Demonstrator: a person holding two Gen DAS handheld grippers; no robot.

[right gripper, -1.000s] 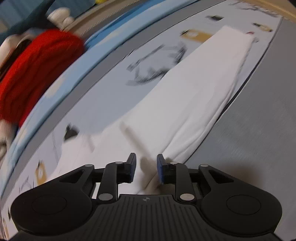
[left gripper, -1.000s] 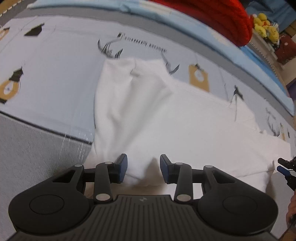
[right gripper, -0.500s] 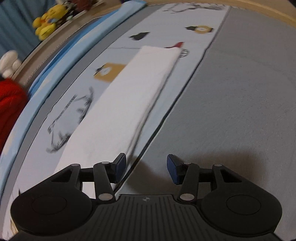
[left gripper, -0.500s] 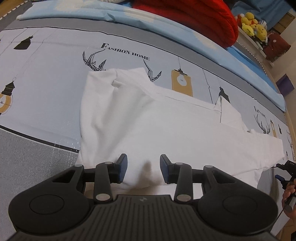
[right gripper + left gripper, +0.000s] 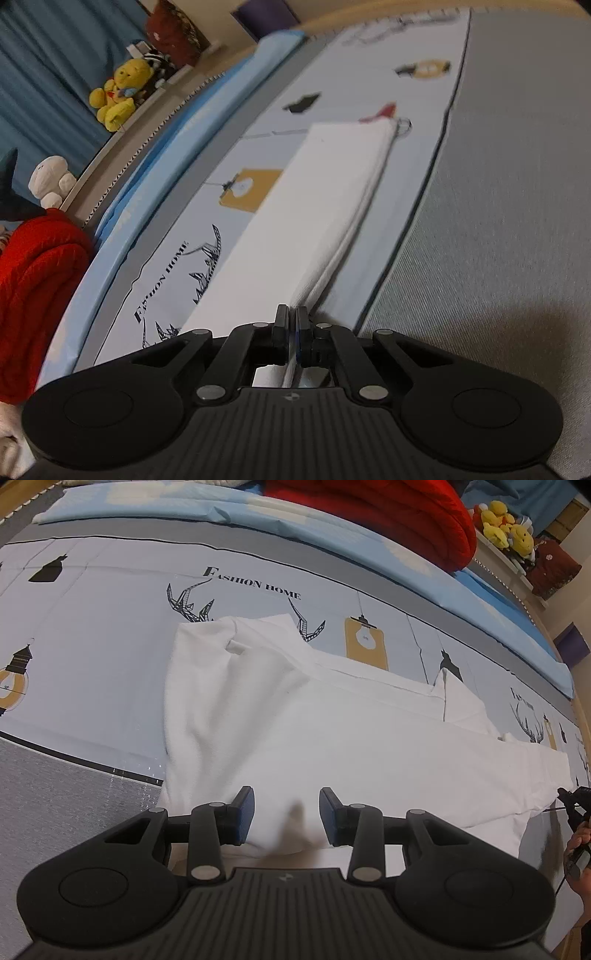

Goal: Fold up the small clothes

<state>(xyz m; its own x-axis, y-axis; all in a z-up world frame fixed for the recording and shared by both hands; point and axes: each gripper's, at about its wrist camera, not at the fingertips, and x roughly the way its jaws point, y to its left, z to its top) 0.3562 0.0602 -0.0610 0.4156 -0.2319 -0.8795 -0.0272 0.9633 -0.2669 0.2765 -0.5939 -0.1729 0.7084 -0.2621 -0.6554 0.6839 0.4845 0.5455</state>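
A white garment [image 5: 332,738] lies folded lengthwise on the printed bedsheet, stretching from near left to far right. My left gripper [image 5: 286,812] is open, its blue pads either side of the garment's near edge, holding nothing. In the right wrist view the same garment [image 5: 325,192] runs away as a long folded strip. My right gripper [image 5: 291,325] is shut on the garment's near end, with the layered edge pinched between the pads. The right gripper also shows at the far right of the left wrist view [image 5: 570,801].
The bedsheet [image 5: 92,627] is light blue with lamp and antler prints, with a grey band [image 5: 498,221] along its near side. A red knitted blanket [image 5: 388,509] and a blue pillow lie at the far side. Yellow plush toys [image 5: 118,92] sit on a shelf beyond the bed.
My right gripper has closed from open onto the garment's end. The left gripper has stayed open at the garment's near edge; the cloth has settled flatter.
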